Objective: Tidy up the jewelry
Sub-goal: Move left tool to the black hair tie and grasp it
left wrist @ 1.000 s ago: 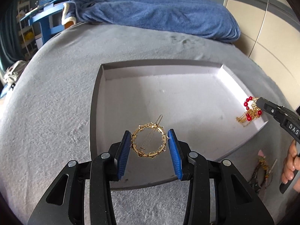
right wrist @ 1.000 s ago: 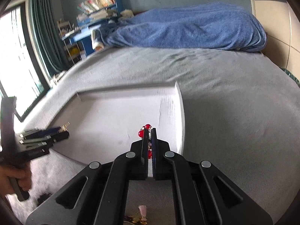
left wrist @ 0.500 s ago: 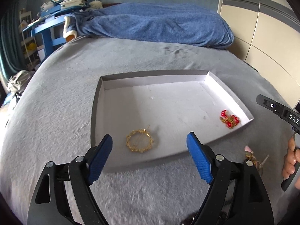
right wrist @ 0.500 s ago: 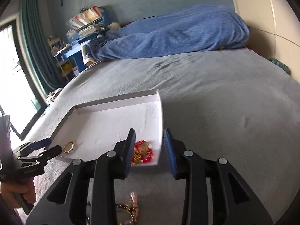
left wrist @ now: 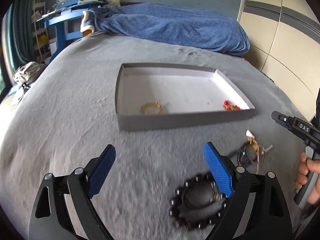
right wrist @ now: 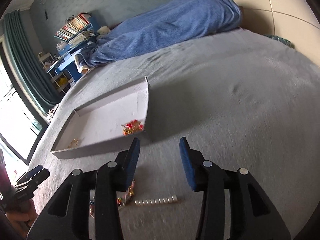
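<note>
Left gripper (left wrist: 159, 172) and right gripper (right wrist: 158, 160) both spread wide, holding nothing. Gold ring (left wrist: 151, 108) and red beads (left wrist: 231, 106) lie inside tray (left wrist: 180, 121) — black bracelet (left wrist: 197, 201) on grey bedcover (left wrist: 70, 120).

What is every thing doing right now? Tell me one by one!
left gripper: open, holding nothing
right gripper: open, holding nothing
white tray: resting on the grey bed, open on top
gold ring clip: lying inside the tray
red bead piece: lying in the tray's corner
black bead bracelet: on the bed, outside the tray
tangled charm piece: on the bed, outside the tray
</note>
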Demonstrator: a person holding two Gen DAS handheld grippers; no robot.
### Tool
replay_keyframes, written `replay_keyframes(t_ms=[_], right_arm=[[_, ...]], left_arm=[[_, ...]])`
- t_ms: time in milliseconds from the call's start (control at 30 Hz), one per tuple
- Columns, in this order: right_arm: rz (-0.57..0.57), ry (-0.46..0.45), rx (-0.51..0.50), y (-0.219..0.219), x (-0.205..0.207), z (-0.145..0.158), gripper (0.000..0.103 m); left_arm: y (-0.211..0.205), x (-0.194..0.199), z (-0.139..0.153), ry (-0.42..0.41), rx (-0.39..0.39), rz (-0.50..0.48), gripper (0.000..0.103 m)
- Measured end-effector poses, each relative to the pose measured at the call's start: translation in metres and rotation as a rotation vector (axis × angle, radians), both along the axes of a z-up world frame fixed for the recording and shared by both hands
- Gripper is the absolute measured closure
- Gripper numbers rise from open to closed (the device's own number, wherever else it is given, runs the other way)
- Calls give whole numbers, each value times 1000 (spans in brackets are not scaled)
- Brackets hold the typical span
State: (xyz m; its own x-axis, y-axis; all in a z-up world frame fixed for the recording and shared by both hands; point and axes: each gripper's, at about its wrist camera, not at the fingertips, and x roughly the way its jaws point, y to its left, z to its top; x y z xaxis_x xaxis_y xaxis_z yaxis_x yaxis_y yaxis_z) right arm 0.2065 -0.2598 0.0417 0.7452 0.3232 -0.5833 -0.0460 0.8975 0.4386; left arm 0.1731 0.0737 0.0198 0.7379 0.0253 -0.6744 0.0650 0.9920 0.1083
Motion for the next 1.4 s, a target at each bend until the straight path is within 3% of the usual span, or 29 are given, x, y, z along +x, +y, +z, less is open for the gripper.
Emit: replay_keyframes(t_ms=[333, 600, 967, 1067, 1133, 1233, 1400], right_arm=[[-25, 85, -3, 0, -28, -28, 61], [-19, 75, 7, 2, -36, -28, 61], [-11, 67, 7, 3, -34, -27, 61], [-4, 66, 1, 5, -34, -27, 61], [-5, 69, 1, 5, -35, -28, 61], [-11, 77, 2, 4, -36, -30, 61], [-9, 82, -18, 8, -40, -32, 61]], left_arm=[[-5, -25, -19, 50, 20, -11, 13], [-13, -36, -29, 96, 31, -50, 13], [-22, -28, -30, 77, 42, -89, 15], [-26, -20, -35, 86, 59, -107, 33], [-27, -15, -40, 110, 63, -120, 58], [-29, -10, -39, 98, 81, -125, 77], [-28, -9, -28, 45, 83, -122, 93]])
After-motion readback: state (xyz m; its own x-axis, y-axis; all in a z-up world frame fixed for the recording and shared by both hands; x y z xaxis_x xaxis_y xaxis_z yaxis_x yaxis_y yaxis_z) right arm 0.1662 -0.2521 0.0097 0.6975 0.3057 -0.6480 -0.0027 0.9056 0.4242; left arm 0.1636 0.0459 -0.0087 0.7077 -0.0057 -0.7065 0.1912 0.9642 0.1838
